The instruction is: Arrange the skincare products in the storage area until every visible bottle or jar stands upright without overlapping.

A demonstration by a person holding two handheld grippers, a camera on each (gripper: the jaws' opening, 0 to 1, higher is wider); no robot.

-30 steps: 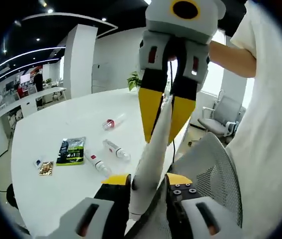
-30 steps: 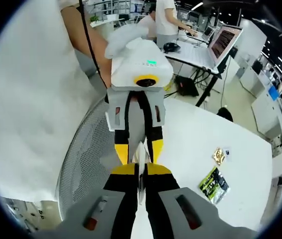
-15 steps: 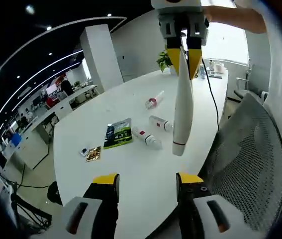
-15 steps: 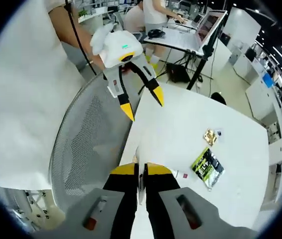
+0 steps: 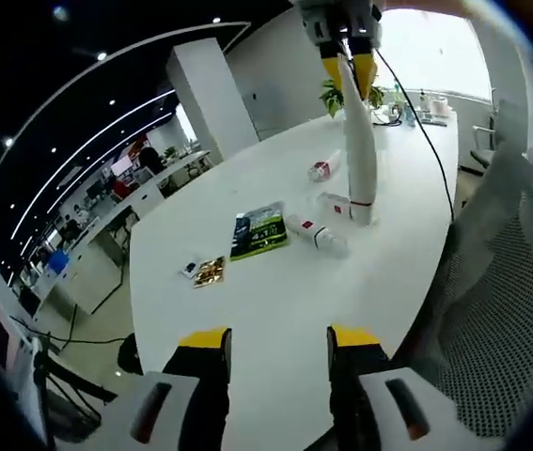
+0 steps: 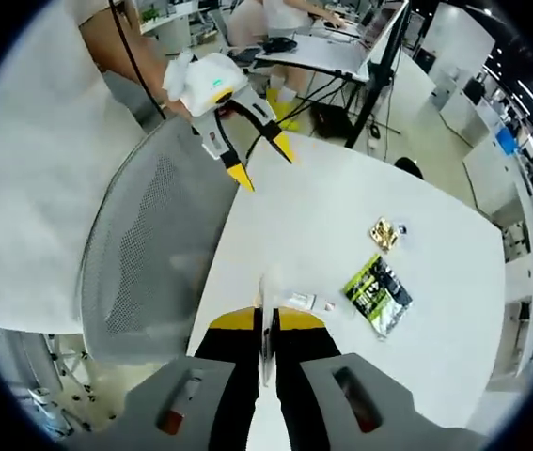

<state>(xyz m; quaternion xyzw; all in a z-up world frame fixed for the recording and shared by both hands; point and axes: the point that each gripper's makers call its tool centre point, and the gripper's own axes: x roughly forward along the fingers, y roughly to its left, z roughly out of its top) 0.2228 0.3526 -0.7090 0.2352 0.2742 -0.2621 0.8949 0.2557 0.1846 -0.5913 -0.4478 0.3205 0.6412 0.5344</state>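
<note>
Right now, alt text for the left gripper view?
The right tool holds a tall white tube upright, its lower end at the white table beside lying bottles. The left tool is open in the foreground, with a green packet and a small gold packet further left.

white tube [image 5: 359,150] upright, three bottles [image 5: 319,235] lying

White tabletop [image 5: 275,310] smooth, faint sheen. Tall white tube [image 5: 359,141] glossy plastic; small bottles [image 5: 318,235] beside it look like clear plastic. Green pouch [image 5: 259,230] next to them shiny film. Chair back [image 6: 144,254] at table edge grey mesh, matt.
</note>
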